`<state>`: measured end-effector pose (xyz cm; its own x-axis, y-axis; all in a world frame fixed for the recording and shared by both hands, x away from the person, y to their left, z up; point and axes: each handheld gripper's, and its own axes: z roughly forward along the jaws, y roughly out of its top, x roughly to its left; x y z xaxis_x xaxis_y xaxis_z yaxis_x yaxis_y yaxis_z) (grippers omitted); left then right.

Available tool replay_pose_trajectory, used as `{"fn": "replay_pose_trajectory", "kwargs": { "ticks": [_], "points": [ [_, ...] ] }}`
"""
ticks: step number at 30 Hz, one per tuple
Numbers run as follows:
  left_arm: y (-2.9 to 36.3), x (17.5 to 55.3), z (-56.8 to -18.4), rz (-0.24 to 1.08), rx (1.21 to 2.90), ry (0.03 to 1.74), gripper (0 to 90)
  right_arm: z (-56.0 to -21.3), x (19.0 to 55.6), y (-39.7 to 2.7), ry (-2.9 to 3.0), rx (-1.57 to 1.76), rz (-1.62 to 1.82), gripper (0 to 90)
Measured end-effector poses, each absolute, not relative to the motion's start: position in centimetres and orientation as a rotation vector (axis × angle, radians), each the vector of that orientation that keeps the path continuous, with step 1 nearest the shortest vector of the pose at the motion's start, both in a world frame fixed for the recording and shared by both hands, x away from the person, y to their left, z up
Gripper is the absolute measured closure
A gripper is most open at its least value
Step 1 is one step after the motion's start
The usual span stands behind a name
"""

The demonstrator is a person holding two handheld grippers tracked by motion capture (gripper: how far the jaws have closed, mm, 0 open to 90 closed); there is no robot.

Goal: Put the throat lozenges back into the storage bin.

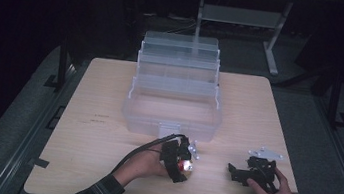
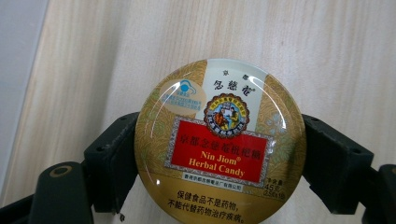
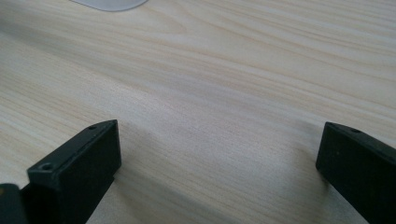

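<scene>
A round gold candy tin [image 2: 219, 144] with a red label reading Nin Jiom Herbal Candy sits between the two black jaws of my left gripper [image 2: 219, 163], which press its left and right sides. In the high view the left gripper [image 1: 182, 163] is near the table's front middle, with the tin [image 1: 186, 167] glinting at its tip. My right gripper [image 1: 236, 173] rests low over the table at the front right, a hand on it. Its jaws stand wide apart over bare wood [image 3: 219, 154] with nothing between them.
A clear plastic toolbox [image 1: 175, 95] stands open in the middle of the wooden table [image 1: 109, 99], its tiered trays folded back. Its front latch [image 1: 169, 128] lies just beyond the left gripper. Dark floor and a white stand's legs [image 1: 271, 54] lie past the far edge.
</scene>
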<state>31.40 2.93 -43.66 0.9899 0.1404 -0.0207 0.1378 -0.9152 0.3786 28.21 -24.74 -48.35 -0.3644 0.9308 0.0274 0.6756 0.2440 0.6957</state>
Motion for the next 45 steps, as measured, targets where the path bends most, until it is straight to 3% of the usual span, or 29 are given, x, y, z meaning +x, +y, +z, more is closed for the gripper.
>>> {"fn": "replay_pose_trajectory", "kwargs": {
  "ticks": [45],
  "points": [
    [8.8,31.1,-38.7,0.048,2.658,0.343,19.6,-48.4,28.2,-24.7,2.131,1.470,0.886,0.0]
  ]
}}
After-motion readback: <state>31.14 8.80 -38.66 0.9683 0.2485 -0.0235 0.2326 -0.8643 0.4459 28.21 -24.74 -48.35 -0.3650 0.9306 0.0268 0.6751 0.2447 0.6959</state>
